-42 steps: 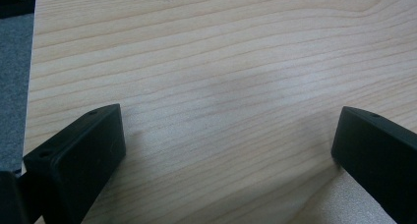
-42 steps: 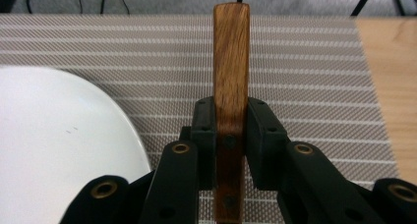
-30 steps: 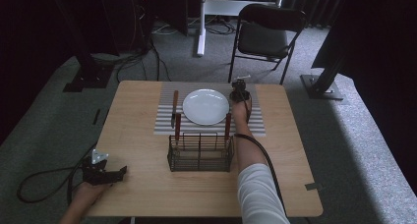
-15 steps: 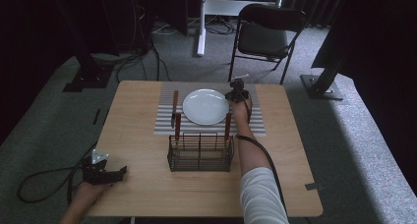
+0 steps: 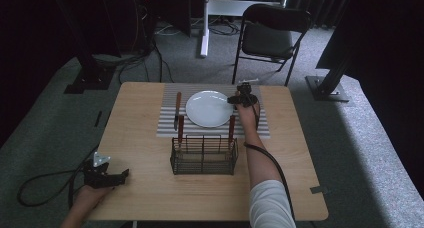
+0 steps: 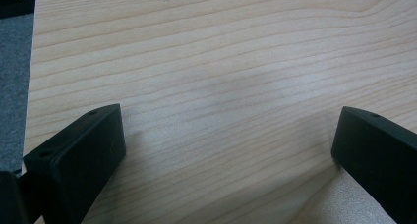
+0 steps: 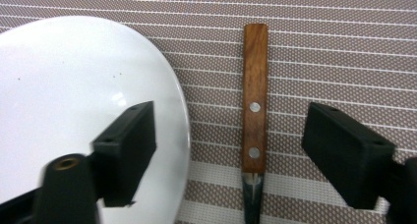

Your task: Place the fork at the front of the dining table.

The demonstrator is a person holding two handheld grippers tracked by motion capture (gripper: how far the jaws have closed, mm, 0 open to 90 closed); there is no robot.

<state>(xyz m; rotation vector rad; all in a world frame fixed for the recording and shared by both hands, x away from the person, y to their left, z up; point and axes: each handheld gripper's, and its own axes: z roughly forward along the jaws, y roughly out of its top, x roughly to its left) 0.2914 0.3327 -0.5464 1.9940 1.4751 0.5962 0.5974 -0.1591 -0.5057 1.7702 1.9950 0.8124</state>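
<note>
Right gripper just spread wide, released over wooden-handled utensil, lying beside plate rim

The wooden-handled utensil lies flat on the striped placemat, just beside the white plate's rim and apart from it. Its brown handle carries two silver rivets and narrows into a metal shank at one end. It lies free, nothing touching it.
</note>
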